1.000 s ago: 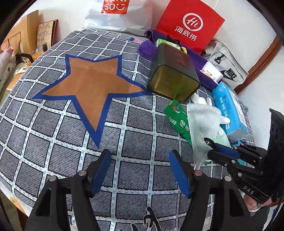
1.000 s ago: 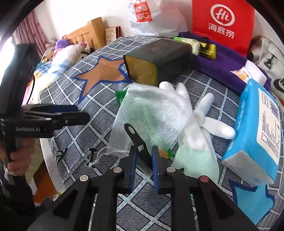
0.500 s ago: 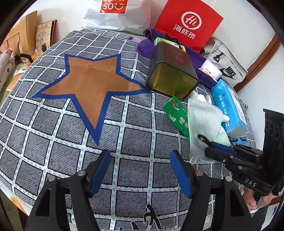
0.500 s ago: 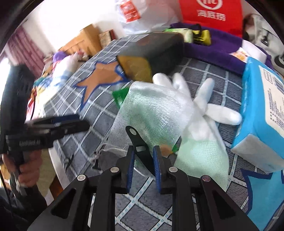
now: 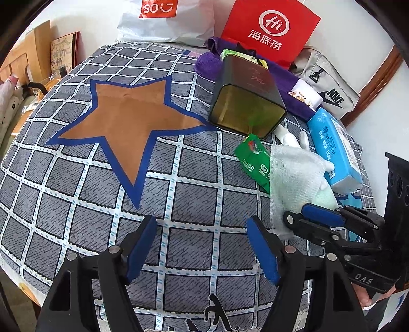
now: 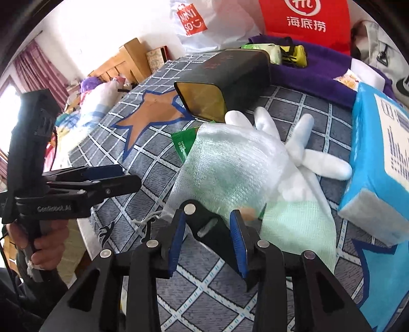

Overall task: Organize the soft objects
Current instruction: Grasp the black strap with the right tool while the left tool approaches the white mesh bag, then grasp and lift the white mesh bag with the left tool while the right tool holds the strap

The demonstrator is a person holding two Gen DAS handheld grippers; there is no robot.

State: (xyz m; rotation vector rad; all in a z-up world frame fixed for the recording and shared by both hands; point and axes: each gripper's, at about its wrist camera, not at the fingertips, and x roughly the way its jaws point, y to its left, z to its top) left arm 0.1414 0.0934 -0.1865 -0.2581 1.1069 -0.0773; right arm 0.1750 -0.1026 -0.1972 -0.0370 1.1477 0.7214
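A white mesh bag (image 6: 230, 168) lies on the checked cloth, over a white glove (image 6: 301, 153) and a green packet (image 6: 182, 143). My right gripper (image 6: 208, 227) is open at the bag's near edge, its jaws apart with a black clip piece between them. In the left wrist view the mesh bag (image 5: 294, 178) lies at the right, with the right gripper (image 5: 304, 219) at its near end. My left gripper (image 5: 202, 242) is open and empty above the cloth, left of the bag.
A dark tin box (image 5: 245, 102) lies on its side beyond the bag. A blue tissue pack (image 5: 332, 150) sits to the right. A purple towel (image 5: 283, 84), a red bag (image 5: 268, 30) and a white bag (image 5: 166, 20) stand at the back. The cloth bears a brown star (image 5: 127, 112).
My right gripper's jaws have opened from nearly closed. The left gripper has stayed open and barely moved.
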